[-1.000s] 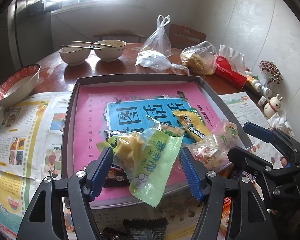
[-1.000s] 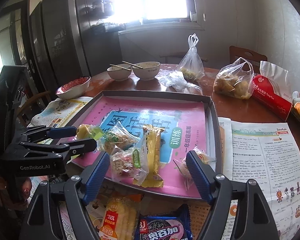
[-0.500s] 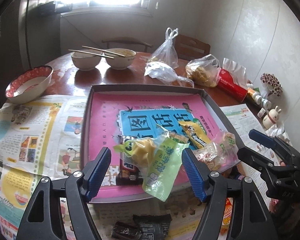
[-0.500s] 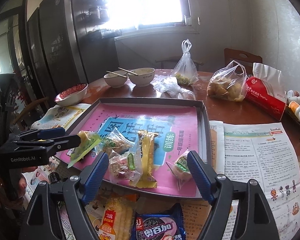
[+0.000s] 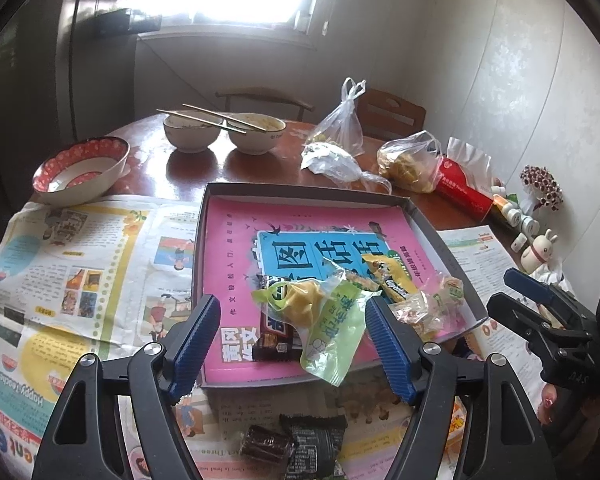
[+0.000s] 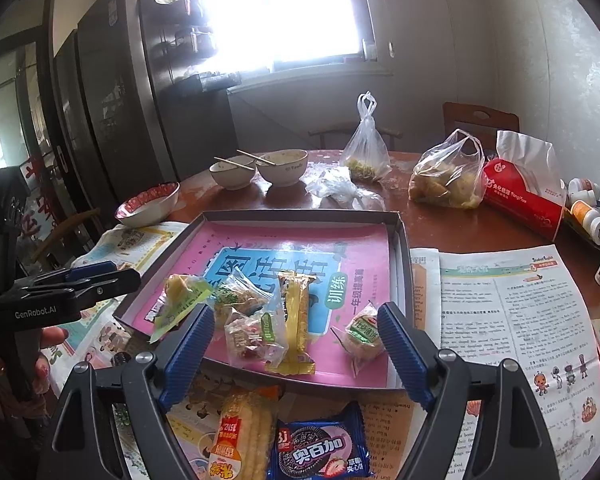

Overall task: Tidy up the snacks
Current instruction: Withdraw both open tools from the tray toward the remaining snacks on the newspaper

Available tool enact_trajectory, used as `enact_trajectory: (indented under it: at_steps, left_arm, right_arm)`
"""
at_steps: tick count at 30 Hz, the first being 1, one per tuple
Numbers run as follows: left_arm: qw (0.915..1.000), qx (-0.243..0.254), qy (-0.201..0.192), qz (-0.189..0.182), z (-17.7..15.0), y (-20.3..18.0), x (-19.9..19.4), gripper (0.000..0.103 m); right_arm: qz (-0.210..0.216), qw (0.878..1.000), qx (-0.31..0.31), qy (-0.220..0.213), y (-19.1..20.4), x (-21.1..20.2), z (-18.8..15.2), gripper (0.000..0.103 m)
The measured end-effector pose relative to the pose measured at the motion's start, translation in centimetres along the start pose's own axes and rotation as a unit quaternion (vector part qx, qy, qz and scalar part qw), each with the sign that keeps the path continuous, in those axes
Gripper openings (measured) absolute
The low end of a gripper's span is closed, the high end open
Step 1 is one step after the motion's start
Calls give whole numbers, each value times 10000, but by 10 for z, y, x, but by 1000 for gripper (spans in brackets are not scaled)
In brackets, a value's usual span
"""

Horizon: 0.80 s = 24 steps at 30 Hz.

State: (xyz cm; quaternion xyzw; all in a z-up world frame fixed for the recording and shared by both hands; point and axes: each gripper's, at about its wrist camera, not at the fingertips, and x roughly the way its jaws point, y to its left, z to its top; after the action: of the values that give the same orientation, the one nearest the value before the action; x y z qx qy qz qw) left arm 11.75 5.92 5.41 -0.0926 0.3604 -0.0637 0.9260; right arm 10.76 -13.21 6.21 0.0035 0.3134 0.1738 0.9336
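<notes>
While both grippers hover at the near edge of the tray (image 6: 403, 248), their fingers stand apart with nothing between the pads; the jaws of both have just been opening, and each looks free for its next pick. Several snacks already lie in the tray: a green-and-yellow packet (image 5: 324, 316) overhanging its near rim, a yellow wafer bar (image 6: 296, 322) and a small round cake packet (image 6: 365, 336). Outside it, on the newspaper (image 5: 60, 264) covering the desk, wait a corn-stick packet (image 6: 242, 436) and a blue sandwich-cookie packet (image 6: 320, 446) below the right gripper (image 6: 296, 356), and two dark packets (image 5: 296, 444) below the left gripper (image 5: 294, 348).

Probably best: lower over one loose packet, pinch its middle, place it flat on open pink space.

Both frames cut these loose packets off at the bottom, and the dark ones' labels are unreadable.
</notes>
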Motion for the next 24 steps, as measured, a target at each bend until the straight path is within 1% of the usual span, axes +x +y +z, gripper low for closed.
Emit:
enact_trajectory:
  at_steps: [11,24]
  left_arm:
    - [10000,-5,-82,39,-6,1,-21,77]
    - [9998,-8,-116,189,-13,5,-38,77]
  right_arm:
    - [57,9999,-68,-106,9,-17,-1,83]
    - [94,9997,-160,-153,21,-32,-6,83]
